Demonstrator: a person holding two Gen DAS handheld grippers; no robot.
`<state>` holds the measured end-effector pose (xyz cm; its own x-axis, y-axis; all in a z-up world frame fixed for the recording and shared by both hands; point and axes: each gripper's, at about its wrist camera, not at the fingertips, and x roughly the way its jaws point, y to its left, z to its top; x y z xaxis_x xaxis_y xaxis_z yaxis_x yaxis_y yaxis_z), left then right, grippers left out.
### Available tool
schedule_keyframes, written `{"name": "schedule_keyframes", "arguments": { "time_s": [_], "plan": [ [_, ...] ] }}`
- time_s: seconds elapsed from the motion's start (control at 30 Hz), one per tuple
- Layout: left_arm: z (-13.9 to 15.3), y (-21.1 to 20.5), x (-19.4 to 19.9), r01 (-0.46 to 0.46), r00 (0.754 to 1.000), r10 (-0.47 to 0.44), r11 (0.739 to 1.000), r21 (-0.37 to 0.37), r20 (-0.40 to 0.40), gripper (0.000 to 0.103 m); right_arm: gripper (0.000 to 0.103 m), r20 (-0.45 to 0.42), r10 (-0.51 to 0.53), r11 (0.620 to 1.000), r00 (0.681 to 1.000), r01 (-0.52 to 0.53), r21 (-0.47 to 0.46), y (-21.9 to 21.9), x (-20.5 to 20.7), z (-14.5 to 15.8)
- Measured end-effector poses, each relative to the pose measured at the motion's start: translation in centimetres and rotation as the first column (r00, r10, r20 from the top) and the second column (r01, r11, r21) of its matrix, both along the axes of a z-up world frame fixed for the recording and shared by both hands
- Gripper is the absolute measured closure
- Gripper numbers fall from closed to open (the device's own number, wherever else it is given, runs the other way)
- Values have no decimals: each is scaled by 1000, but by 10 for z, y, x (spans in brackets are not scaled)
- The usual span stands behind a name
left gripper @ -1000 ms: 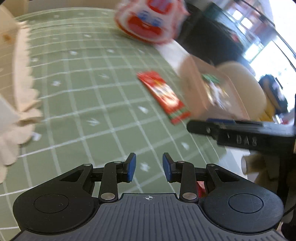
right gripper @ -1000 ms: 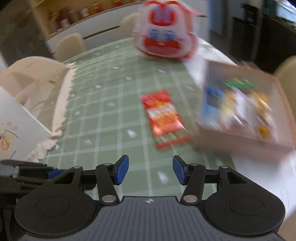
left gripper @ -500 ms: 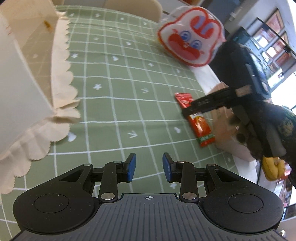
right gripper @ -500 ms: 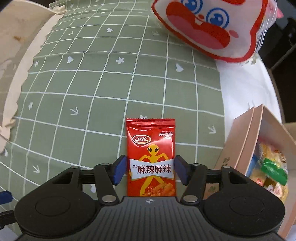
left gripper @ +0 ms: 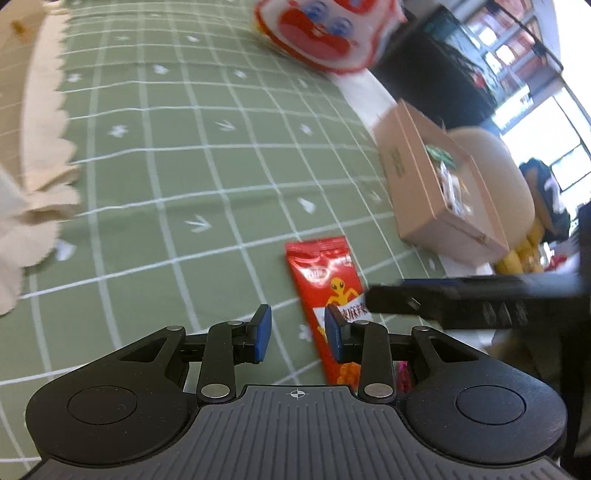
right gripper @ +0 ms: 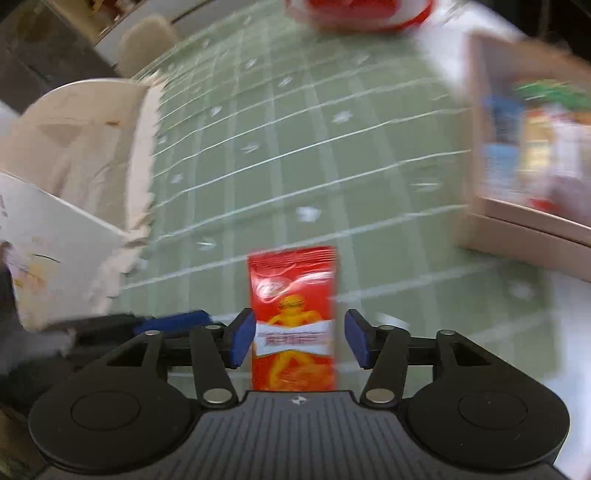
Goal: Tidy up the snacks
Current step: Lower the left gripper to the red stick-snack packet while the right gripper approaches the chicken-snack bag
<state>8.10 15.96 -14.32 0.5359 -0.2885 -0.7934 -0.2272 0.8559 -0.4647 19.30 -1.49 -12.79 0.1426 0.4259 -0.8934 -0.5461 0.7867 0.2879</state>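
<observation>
Jaws of right gripper opening astride flat red foil snack packet on green-checked counter, left gripper parted, empty; thin packet risked slipping out.

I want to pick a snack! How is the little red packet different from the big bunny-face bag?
The red snack packet is small, slim and rectangular; the bunny-face bag is much bigger and rounded. The packet is nearly all red with a yellow figure; the bag is white with red markings and blue eyes. The packet lies near the claws; the bag sits far across the green tablecloth. Both show red.
</observation>
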Motion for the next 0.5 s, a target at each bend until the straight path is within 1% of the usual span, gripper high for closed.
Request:
{"name": "schedule_keyframes", "arguments": {
  "time_s": [0.07,0.1,0.17,0.3,0.37,0.43,0.5],
  "plan": [
    [-2,-8,9,23,1000,-23,1000,4,2,68,37,102,-32,998,994,37,-50,-18,-23,7],
    [-2,-12,14,37,999,-37,999,9,8,68,35,131,-44,997,990,52,-64,-27,-34,9],
    [-4,-24,25,72,997,-72,997,43,16,67,34,168,-59,991,984,78,-106,-42,-58,6],
    [-7,-43,43,154,985,-160,984,89,63,67,34,196,-65,981,978,98,-165,-64,-91,-8],
    [-4,-46,47,161,983,-169,981,106,72,67,32,235,-77,973,969,124,-193,-72,-99,-15],
    [1,-46,44,154,983,-164,981,115,83,67,32,283,-91,966,955,154,-208,-81,-104,-13],
    [7,-44,35,159,981,-172,977,141,87,67,32,309,-124,960,943,193,-204,-93,-105,-9]
  ]
}}
